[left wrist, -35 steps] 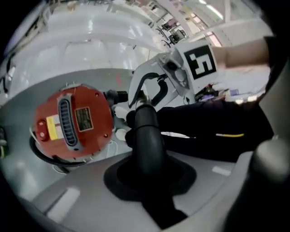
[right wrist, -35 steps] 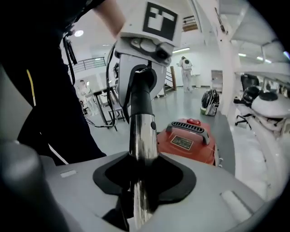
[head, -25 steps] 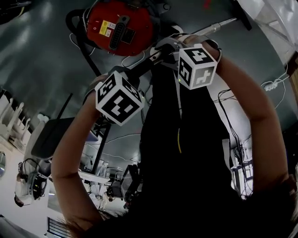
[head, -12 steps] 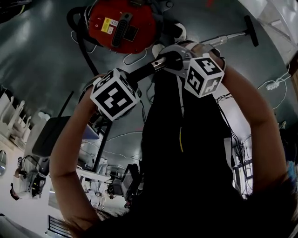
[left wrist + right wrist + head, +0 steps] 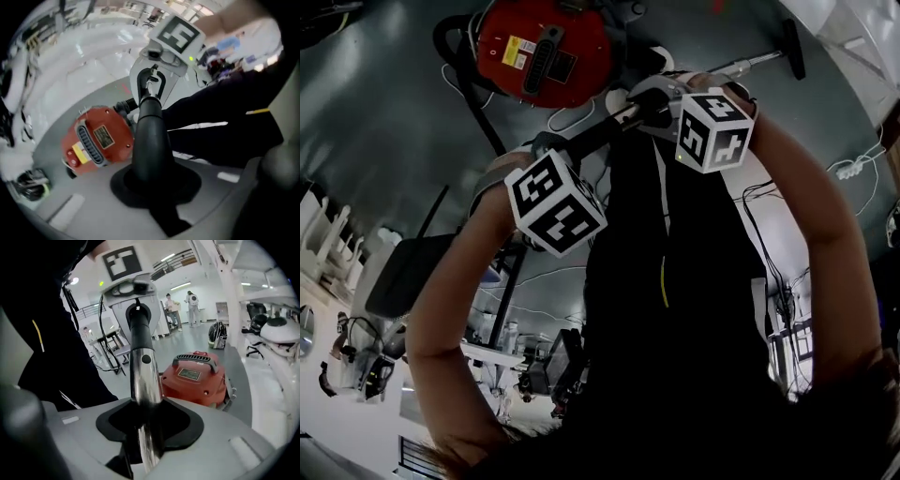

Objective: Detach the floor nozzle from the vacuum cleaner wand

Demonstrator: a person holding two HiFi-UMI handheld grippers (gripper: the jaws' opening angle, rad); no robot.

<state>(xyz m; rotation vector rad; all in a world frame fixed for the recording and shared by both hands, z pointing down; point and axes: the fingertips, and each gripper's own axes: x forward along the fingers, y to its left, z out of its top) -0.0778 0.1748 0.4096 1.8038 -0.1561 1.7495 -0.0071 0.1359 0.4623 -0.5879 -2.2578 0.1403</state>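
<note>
A chrome wand [image 5: 144, 376] joins a black curved handle tube [image 5: 150, 140] and is held up between my two grippers. In the head view the wand [image 5: 741, 66] runs up and right to the black floor nozzle [image 5: 790, 47], which sits on its far end. My left gripper [image 5: 154, 183] has the black tube between its jaws, which are closing on it; in the head view this gripper [image 5: 548, 155] sits under its marker cube. My right gripper [image 5: 145, 427] is shut on the chrome wand, just right of the left one [image 5: 652, 98].
The red vacuum cleaner body [image 5: 544, 47] stands on the grey floor beyond the grippers, with its black hose [image 5: 469, 89] looping left. Cables and a power strip [image 5: 848, 169] lie at the right. Desks and chairs fill the lower left; people [image 5: 192, 308] stand far off.
My left gripper's marker cube has rolled and shifted slightly down and right along the black tube. The wand's far end with the nozzle has swung a little. The right gripper has held still.
</note>
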